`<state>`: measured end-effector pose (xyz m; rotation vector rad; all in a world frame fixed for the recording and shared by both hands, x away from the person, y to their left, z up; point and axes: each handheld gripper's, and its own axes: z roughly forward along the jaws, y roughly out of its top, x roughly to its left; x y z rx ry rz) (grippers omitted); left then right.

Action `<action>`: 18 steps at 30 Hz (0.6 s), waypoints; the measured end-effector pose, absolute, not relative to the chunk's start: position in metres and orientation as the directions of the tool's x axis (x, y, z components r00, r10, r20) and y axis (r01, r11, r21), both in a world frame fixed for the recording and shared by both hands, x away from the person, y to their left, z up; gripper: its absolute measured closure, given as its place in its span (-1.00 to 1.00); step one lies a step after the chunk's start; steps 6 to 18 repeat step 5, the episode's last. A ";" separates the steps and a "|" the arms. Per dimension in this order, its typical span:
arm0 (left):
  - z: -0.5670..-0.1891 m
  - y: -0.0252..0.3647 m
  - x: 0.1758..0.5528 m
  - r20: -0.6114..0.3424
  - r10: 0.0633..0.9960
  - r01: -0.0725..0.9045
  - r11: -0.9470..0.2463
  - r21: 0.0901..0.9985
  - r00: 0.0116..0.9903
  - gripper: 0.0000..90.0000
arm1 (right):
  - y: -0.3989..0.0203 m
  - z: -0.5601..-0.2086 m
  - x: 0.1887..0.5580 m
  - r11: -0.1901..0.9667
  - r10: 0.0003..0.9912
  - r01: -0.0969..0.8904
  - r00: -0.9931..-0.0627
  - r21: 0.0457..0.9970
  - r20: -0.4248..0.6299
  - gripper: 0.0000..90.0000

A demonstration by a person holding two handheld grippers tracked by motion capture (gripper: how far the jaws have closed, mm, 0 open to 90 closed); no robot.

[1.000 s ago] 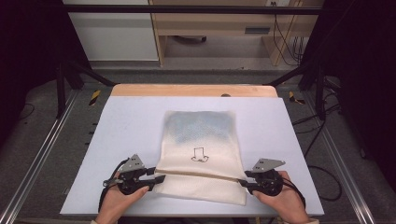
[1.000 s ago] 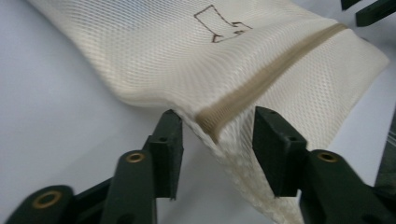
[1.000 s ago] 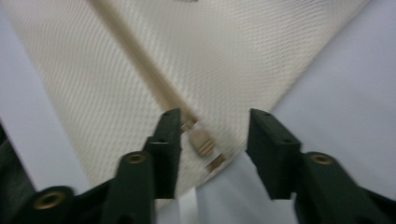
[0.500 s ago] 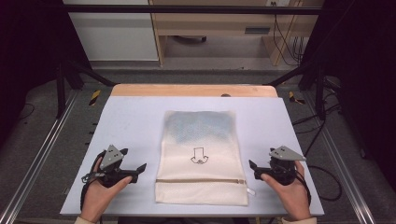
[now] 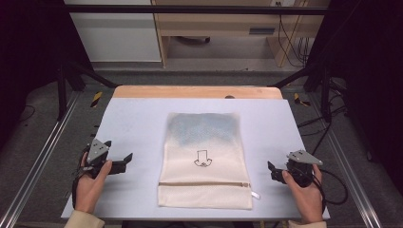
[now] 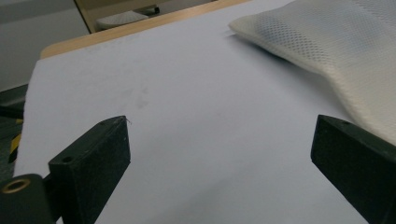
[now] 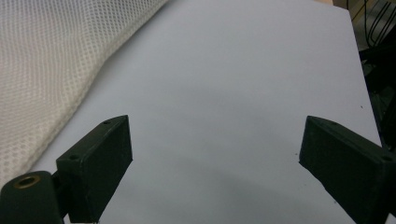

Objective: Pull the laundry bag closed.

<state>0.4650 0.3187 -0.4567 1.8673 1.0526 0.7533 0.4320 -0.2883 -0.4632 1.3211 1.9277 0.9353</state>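
nearest the camera in the high view, the person's two hands come in over the near edge of the pale grey rectangular table top (image 5: 138,123), one at each side. the left gripper (image 5: 124,160) sits by the near-left part of the table, its black jaws pointing toward the middle; the right gripper (image 5: 272,170) sits by the near-right part, close to the right edge, pointing inward too. both pairs of jaws stand wide apart with nothing between them, having just been opening (bare table surface shows in the gap in each gripper view).

between the hands lies the cream-white mesh laundry bag (image 5: 204,161), flat on the table and well apart from both grippers. open table runs on either side of it: a broad bare strip between the left gripper and the bag's left edge, a somewhat narrower one between the bag's right edge and the right gripper. the bag's near edge lies just short of the table's near edge.

the bag is a tall rectangle. a thin zip line (image 5: 204,184) crosses it near the bottom, with a small white pull tab (image 5: 255,194) at its right end. a small black arrow mark (image 5: 202,158) sits at its centre, and the far part looks bluish-grey through the mesh. in the left gripper view the bag (image 6: 336,51) rises slightly puffed off the surface.

beyond the bag, more bare table reaches to a light wooden strip (image 5: 197,92) along the far edge.
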 end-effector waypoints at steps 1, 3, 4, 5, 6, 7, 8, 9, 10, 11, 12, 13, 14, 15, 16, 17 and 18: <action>-0.458 0.321 0.467 0.094 0.882 0.379 -0.291 0.878 0.461 -0.90 | -0.288 -0.466 0.432 0.256 0.945 0.522 -0.312 0.813 -0.098 -0.76; -0.458 0.324 0.469 0.090 0.889 0.381 -0.282 0.880 0.449 -0.90 | -0.289 -0.467 0.432 0.262 0.944 0.524 -0.313 0.810 -0.103 -0.76; -0.458 0.324 0.469 0.091 0.891 0.381 -0.280 0.881 0.445 -0.90 | -0.289 -0.468 0.432 0.261 0.944 0.523 -0.314 0.811 -0.102 -0.75; -0.459 0.324 0.470 0.093 0.891 0.382 -0.282 0.880 0.444 -0.90 | -0.289 -0.468 0.432 0.259 0.945 0.523 -0.312 0.812 -0.100 -0.75; -0.459 0.324 0.470 0.093 0.891 0.382 -0.282 0.880 0.444 -0.90 | -0.289 -0.468 0.432 0.259 0.945 0.523 -0.312 0.812 -0.100 -0.75; -0.459 0.324 0.470 0.093 0.891 0.382 -0.282 0.880 0.444 -0.90 | -0.289 -0.468 0.432 0.259 0.945 0.523 -0.312 0.812 -0.100 -0.75; -0.459 0.324 0.470 0.093 0.891 0.382 -0.282 0.880 0.444 -0.90 | -0.289 -0.468 0.432 0.259 0.945 0.523 -0.312 0.812 -0.100 -0.75; -0.459 0.324 0.470 0.093 0.891 0.382 -0.282 0.880 0.444 -0.90 | -0.289 -0.468 0.432 0.259 0.945 0.523 -0.312 0.812 -0.100 -0.75; -0.459 0.324 0.470 0.093 0.891 0.382 -0.282 0.880 0.444 -0.90 | -0.289 -0.468 0.432 0.259 0.945 0.523 -0.312 0.812 -0.100 -0.75; -0.459 0.324 0.470 0.093 0.891 0.382 -0.282 0.880 0.444 -0.90 | -0.289 -0.468 0.432 0.259 0.945 0.523 -0.312 0.812 -0.100 -0.75; -0.459 0.324 0.470 0.093 0.891 0.382 -0.282 0.880 0.444 -0.90 | -0.289 -0.468 0.432 0.259 0.945 0.523 -0.312 0.812 -0.100 -0.75; -0.459 0.324 0.470 0.093 0.891 0.382 -0.282 0.880 0.444 -0.90 | -0.289 -0.468 0.432 0.259 0.945 0.523 -0.312 0.812 -0.100 -0.75; -0.459 0.324 0.470 0.093 0.891 0.382 -0.282 0.880 0.444 -0.90 | -0.289 -0.468 0.432 0.259 0.945 0.523 -0.312 0.812 -0.100 -0.75; -0.459 0.324 0.470 0.093 0.891 0.382 -0.282 0.880 0.444 -0.90 | -0.289 -0.468 0.432 0.259 0.945 0.523 -0.312 0.812 -0.100 -0.75; -0.459 0.324 0.470 0.093 0.891 0.382 -0.282 0.880 0.444 -0.90 | -0.289 -0.468 0.432 0.259 0.945 0.523 -0.312 0.812 -0.100 -0.75; -0.459 0.324 0.470 0.093 0.891 0.382 -0.282 0.880 0.444 -0.90 | -0.289 -0.468 0.432 0.259 0.945 0.523 -0.312 0.812 -0.100 -0.75; -0.459 0.324 0.470 0.093 0.891 0.382 -0.282 0.880 0.444 -0.90 | -0.289 -0.468 0.432 0.259 0.945 0.523 -0.312 0.812 -0.100 -0.75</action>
